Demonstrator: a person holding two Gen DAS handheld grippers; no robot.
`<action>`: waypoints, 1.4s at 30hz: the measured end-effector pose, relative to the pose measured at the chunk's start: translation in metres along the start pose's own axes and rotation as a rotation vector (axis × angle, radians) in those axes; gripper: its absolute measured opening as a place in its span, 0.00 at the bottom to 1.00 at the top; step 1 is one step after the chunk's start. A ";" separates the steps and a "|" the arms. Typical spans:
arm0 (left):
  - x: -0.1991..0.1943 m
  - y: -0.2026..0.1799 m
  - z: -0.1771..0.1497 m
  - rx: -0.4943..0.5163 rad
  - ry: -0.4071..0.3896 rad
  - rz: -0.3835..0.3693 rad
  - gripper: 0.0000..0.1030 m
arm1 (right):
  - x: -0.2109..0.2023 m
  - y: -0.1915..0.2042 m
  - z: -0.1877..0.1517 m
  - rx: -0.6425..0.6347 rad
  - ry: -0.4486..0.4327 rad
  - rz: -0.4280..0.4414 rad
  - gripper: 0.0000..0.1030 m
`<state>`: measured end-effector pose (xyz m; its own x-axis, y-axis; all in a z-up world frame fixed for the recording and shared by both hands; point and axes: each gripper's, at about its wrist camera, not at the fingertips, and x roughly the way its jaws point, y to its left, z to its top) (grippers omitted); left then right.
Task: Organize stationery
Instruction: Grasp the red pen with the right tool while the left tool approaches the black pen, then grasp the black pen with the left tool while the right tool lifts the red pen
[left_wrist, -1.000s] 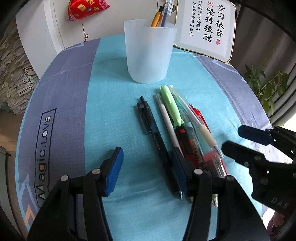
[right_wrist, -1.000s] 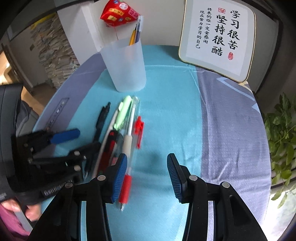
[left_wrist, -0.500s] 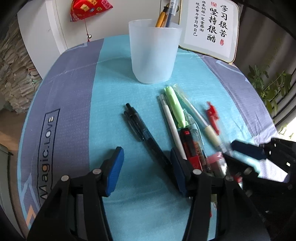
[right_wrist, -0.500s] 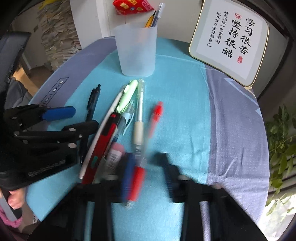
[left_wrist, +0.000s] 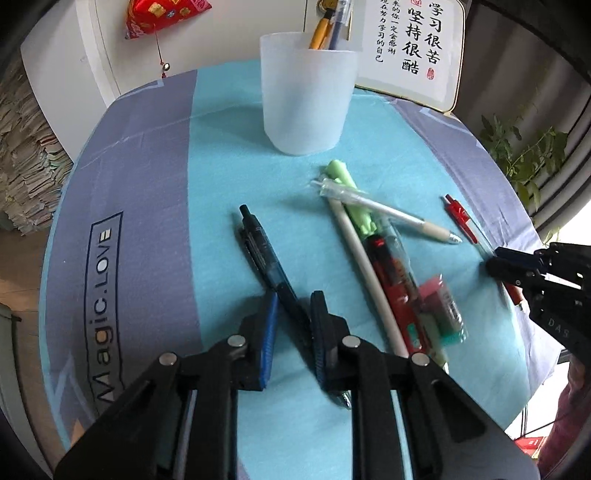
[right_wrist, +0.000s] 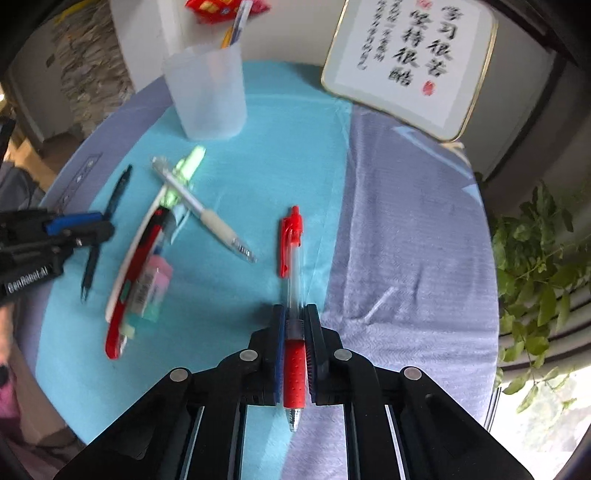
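Now clamped: right tool (right_wrist: 294, 325) on red pen (right_wrist: 291, 258), formerly open. Left tool (left_wrist: 291, 314) closing around black pen (left_wrist: 266, 251), formerly wide; clear pen (left_wrist: 388, 214) knocked askew.

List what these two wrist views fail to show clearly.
- Left wrist view: the black retractable pen's tip end is covered by the closing left gripper.
- Both views: the frosted plastic cup's wall hides the lower parts of the pens inside.
- Right wrist view: motion blur smears the pink eraser's label.
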<state>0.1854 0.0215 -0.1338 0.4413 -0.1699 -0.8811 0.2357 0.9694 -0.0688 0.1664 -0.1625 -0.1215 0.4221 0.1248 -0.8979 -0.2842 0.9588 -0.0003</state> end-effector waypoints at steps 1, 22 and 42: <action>0.000 0.002 0.000 -0.008 0.001 -0.011 0.16 | 0.000 -0.001 0.001 -0.003 -0.003 0.001 0.10; 0.023 0.007 0.045 -0.120 -0.003 0.082 0.36 | 0.014 -0.021 0.050 0.141 -0.026 0.043 0.27; -0.039 -0.007 0.035 -0.039 -0.161 0.087 0.13 | -0.040 -0.008 0.051 0.118 -0.160 0.040 0.14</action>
<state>0.1972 0.0155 -0.0825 0.5919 -0.1085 -0.7987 0.1585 0.9872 -0.0167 0.1954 -0.1619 -0.0631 0.5470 0.1931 -0.8146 -0.2041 0.9744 0.0939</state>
